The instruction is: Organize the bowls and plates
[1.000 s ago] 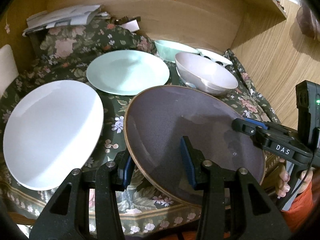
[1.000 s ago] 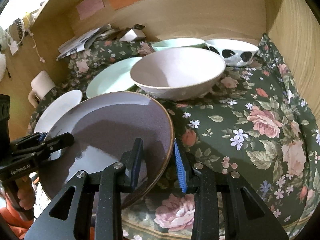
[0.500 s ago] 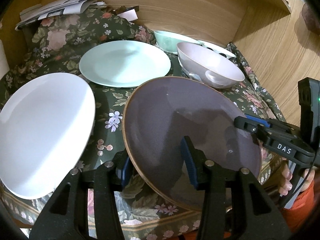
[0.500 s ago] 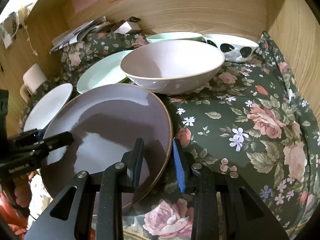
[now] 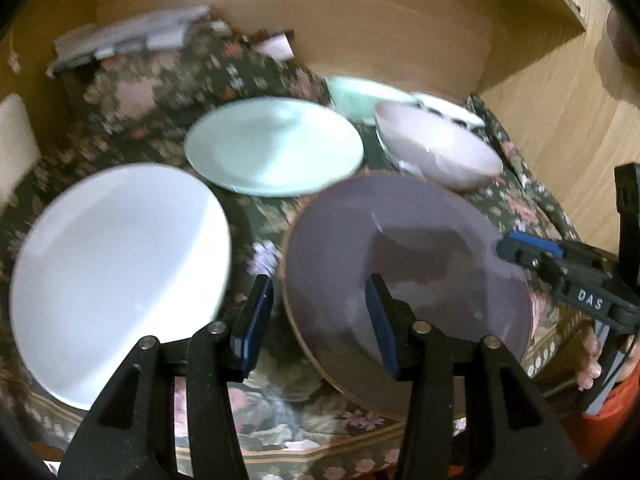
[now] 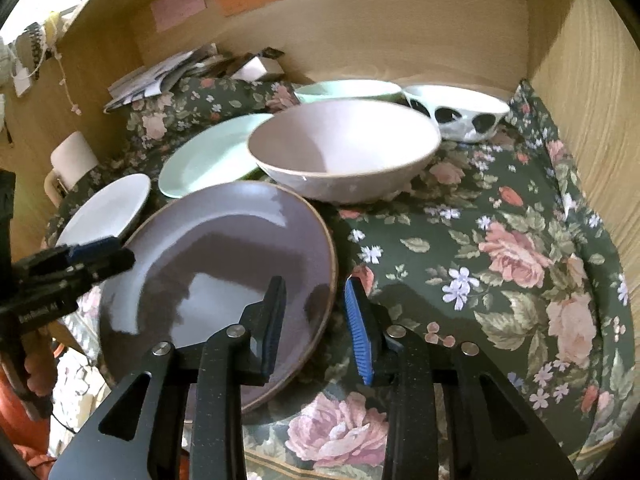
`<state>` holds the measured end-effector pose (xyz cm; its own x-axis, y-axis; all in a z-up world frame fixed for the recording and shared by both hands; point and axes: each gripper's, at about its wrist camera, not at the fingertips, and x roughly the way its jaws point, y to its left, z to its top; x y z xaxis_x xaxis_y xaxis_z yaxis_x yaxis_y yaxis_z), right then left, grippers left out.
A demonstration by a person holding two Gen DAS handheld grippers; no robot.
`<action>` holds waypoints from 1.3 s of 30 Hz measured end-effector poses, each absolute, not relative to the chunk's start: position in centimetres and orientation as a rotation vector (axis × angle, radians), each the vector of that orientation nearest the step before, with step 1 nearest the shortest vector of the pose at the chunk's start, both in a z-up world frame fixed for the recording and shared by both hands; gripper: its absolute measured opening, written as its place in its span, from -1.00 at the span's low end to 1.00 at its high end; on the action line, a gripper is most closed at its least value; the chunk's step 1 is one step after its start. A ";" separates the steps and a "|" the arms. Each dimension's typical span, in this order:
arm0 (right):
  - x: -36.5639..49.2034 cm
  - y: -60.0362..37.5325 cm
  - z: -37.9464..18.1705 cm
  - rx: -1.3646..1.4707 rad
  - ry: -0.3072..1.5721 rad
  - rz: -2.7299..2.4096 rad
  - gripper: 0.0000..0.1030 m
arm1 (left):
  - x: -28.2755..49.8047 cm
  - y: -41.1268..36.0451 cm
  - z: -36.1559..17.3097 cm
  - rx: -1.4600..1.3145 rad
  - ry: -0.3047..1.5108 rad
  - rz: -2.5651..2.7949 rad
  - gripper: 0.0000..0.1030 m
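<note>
Risk: the purple plate [image 6: 216, 280], overhanging the worktop's [image 6: 500, 280] near edge, could tip (left tongs [image 5: 318, 320] have just been widening, straddling its rim without pressing). Right tongs [image 6: 316, 324] also straddle the rim, not clamped. Open cloth lies right; the pink bowl [image 6: 344, 152] crowds behind.

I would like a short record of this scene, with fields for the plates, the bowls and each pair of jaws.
Surface: dark green floral cloth
Plates: round purple ceramic plate nearest; round white plate beside it; round mint-green plate behind
Bowls: pale pink bowl, mint-green bowl, white bowl with black patches, all at the back
Left gripper: jaws have just been opening; purple plate's rim between them, not pressed
Right gripper: jaws open, straddling the opposite rim
Stacked: nothing yet
</note>
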<state>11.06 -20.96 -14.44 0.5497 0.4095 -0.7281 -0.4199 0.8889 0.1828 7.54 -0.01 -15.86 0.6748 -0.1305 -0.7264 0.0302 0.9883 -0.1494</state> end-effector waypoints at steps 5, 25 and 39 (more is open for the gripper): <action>10.5 -20.3 -12.5 -0.015 0.796 0.517 -0.16 | 6.6 0.8 -13.1 -0.105 0.741 -0.038 0.16; 11.2 -11.8 -7.9 -0.048 0.663 0.675 0.45 | 3.6 9.7 -9.4 -0.135 0.623 0.167 0.78; 13.2 -3.2 -9.7 -0.158 0.794 0.789 0.45 | 3.1 16.3 -13.0 -0.200 0.722 0.243 0.78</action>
<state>13.19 -3.16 -9.70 0.4373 0.5749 -0.6916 -0.6879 0.7092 0.1546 3.09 16.33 -13.00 0.7247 0.1503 -0.6725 -0.2876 0.9528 -0.0970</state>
